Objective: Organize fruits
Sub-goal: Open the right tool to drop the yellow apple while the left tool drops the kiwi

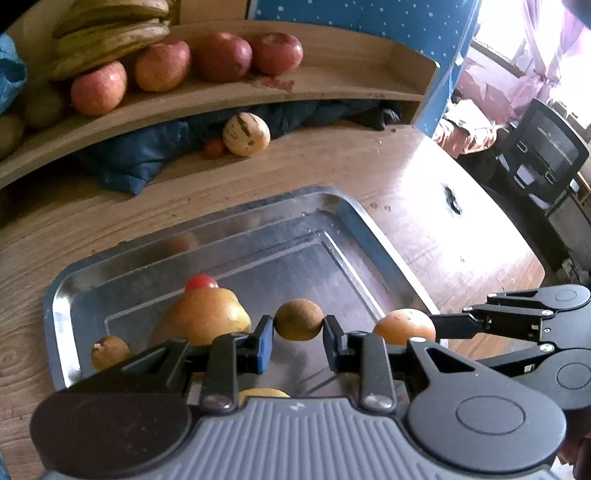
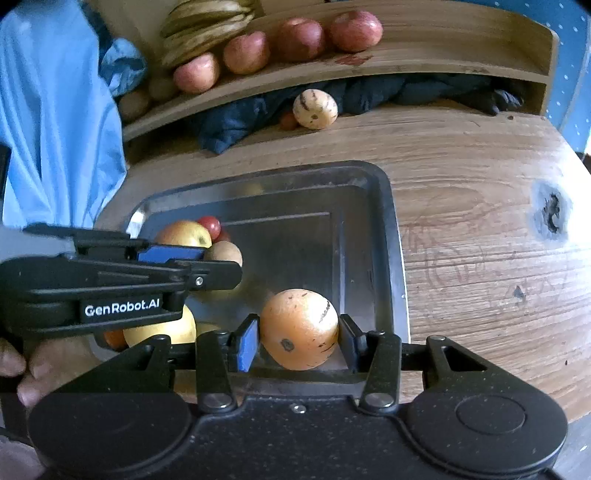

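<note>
My left gripper [image 1: 298,326] is shut on a small brown round fruit [image 1: 298,319] above the metal tray [image 1: 354,210]. My right gripper [image 2: 298,338] is shut on an orange speckled fruit [image 2: 299,328] over the tray's [image 2: 391,229] near right part; that fruit also shows in the left wrist view [image 1: 404,325]. In the tray lie a yellow-orange apple [image 1: 205,317], a red tomato [image 1: 201,282] and another small brown fruit [image 1: 109,350]. The left gripper [image 2: 221,258] appears in the right wrist view with its brown fruit [image 2: 225,253].
A wooden shelf [image 1: 332,86] at the back holds several red apples [image 1: 223,55] and bananas [image 1: 110,33]. A striped pale melon [image 1: 245,134] and dark blue cloth [image 1: 129,162] lie under it on the wooden table [image 1: 443,229]. A person in blue [image 2: 55,129] stands left.
</note>
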A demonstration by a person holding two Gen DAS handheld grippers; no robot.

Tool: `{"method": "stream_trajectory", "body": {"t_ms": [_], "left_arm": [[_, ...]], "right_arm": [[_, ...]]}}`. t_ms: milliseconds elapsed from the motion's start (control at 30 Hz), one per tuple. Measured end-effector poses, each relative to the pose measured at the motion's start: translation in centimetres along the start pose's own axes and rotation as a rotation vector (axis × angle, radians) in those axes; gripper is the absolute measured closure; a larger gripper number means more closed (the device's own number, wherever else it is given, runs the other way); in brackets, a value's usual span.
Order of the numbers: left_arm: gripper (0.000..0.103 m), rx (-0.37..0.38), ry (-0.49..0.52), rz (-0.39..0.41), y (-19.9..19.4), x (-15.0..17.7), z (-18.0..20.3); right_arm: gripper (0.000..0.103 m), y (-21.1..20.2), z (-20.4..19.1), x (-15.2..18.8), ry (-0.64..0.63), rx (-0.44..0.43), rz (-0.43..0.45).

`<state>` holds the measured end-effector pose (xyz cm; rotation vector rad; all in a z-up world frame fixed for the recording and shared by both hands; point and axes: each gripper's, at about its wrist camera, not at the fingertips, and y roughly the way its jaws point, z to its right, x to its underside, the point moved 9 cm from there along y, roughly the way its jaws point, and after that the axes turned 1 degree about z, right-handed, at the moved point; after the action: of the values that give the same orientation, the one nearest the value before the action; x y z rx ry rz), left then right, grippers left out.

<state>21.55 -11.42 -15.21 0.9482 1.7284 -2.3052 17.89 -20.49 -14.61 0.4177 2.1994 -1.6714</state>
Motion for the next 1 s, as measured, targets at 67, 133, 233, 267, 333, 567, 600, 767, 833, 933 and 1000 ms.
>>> {"method": "stream_trajectory", "body": {"t_ms": [67, 133, 233, 267, 333, 567, 600, 767, 833, 933, 1000], "left_arm": [[0.071, 0.004, 0.004, -0.020, 0.2, 0.2, 0.1], [0.071, 0.003, 0.002, -0.033, 0.4, 0.4, 0.1], [0.071, 0.007, 0.002, -0.043, 0.5, 0.6, 0.1], [0.071, 0.006, 0.003, -0.047, 0.6, 0.7, 0.2], [0.071, 0.004, 0.003, -0.057, 0.7, 0.8, 0.2], [0.071, -0.001, -0.001, -0.080, 0.8, 1.2, 0.2], [0.071, -0.003, -0.003, -0.081, 0.8, 1.2, 0.1], [0.071, -0.007, -0.013, -0.087, 0.8, 1.4, -0.1], [0.071, -0.009, -0.014, -0.086, 0.8, 1.3, -0.1], [0.071, -0.009, -0.013, -0.083, 0.8, 1.3, 0.0], [0.071, -0.007, -0.013, -0.080, 0.7, 1.3, 0.0]], "right_arm": [[0.056, 0.1, -0.1, 0.2, -0.025, 0.007, -0.002], [0.056, 0.2, -0.1, 0.4, -0.044, 0.014, -0.006], [0.056, 0.4, -0.1, 0.6, -0.047, 0.020, -0.013], [0.056, 0.4, -0.1, 0.6, -0.047, 0.022, -0.013], [0.056, 0.5, -0.1, 0.6, -0.051, 0.025, -0.012], [0.056, 0.7, -0.3, 0.5, -0.069, 0.028, -0.013], [0.056, 0.7, -0.3, 0.5, -0.074, 0.029, -0.013], [0.056, 0.7, -0.4, 0.4, -0.081, 0.031, -0.013], [0.056, 0.7, -0.4, 0.4, -0.081, 0.031, -0.013], [0.055, 0.7, -0.4, 0.4, -0.079, 0.030, -0.013], [0.055, 0.7, -0.5, 0.4, -0.080, 0.031, -0.013]]}}
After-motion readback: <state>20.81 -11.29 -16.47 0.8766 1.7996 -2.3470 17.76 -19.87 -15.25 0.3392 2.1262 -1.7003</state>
